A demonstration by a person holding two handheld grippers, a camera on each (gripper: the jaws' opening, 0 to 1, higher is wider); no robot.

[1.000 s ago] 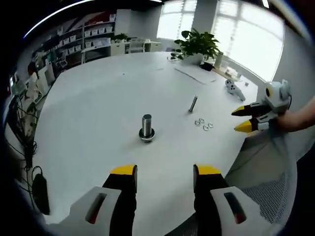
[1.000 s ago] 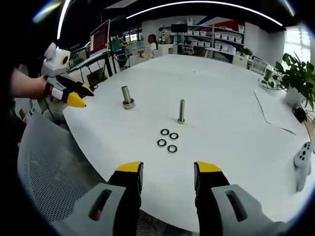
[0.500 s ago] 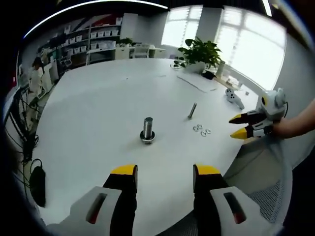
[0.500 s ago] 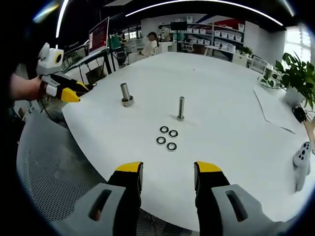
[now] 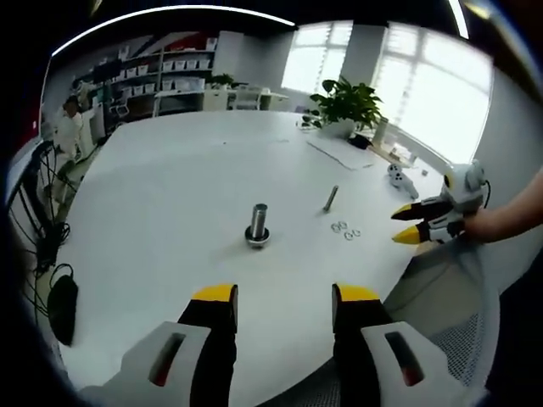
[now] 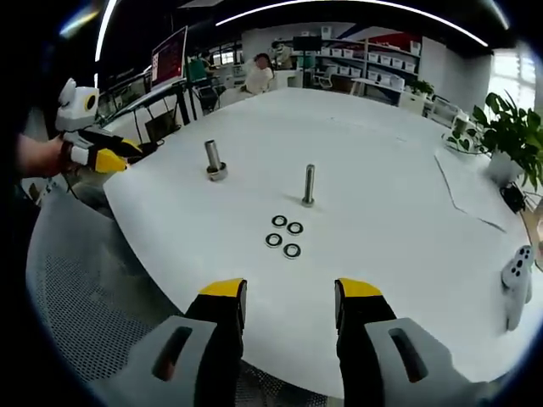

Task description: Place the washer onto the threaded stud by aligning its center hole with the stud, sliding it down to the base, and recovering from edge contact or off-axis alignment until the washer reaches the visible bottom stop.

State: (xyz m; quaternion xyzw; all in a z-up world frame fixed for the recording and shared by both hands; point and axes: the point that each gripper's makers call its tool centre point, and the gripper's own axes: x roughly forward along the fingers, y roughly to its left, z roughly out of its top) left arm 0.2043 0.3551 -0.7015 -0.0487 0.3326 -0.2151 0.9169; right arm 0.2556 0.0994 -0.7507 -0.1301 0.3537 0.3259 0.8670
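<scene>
Pre-grasp stage. Both hand-held grippers, right (image 6: 282, 297) and left (image 5: 276, 297), wide and empty. Four washers (image 6: 283, 236) untouched on bench (image 6: 382, 203) beside threaded stud (image 6: 309, 185). Next: lower right, pinch one washer.

We see a plain white table (image 6: 382, 195) carrying grey metal studs (image 6: 308, 185) and four silver washers (image 6: 282, 235) with dark centres. Our right gripper (image 6: 289, 309) shows yellow-tipped black jaws on grey bodies, and at the right of the frame a potted plant (image 6: 512, 127) is green.

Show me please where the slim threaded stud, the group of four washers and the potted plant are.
slim threaded stud (image 6: 309, 184), right gripper view, middle of its shaft.
four washers (image 6: 273, 240), right gripper view, rim of the near-left washer.
potted plant (image 5: 346, 93), left gripper view, its leaves.
</scene>
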